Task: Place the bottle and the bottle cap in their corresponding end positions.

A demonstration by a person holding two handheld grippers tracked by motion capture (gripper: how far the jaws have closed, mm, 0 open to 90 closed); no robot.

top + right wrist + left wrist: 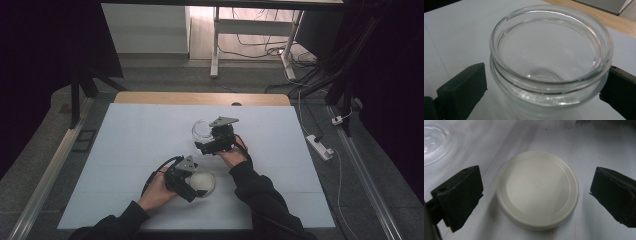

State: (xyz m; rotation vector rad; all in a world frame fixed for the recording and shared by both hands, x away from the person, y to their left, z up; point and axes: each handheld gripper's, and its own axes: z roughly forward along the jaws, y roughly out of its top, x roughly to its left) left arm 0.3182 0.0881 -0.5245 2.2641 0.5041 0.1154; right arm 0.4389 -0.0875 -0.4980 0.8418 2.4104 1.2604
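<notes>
Two open tools: left (535, 195) straddles lid (537, 188), right (544, 85) straddles jar (550, 60).

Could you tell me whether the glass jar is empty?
Empty: the right gripper view looks through the glass jar to its bare bottom.

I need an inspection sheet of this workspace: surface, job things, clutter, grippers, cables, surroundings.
Surface: white sheet over a wooden table.
Job's things: cream lid lying flat; empty clear glass jar upright, uncapped.
Clutter: nothing seen.
Grippers: left hand-held gripper open, jaws either side of the lid, apart from it; right hand-held gripper jaws flank the jar, contact unclear.
Cables: black cable trails from the left gripper; loose wires on the floor.
Surroundings: power strip beside the table; white desk frame behind.
</notes>
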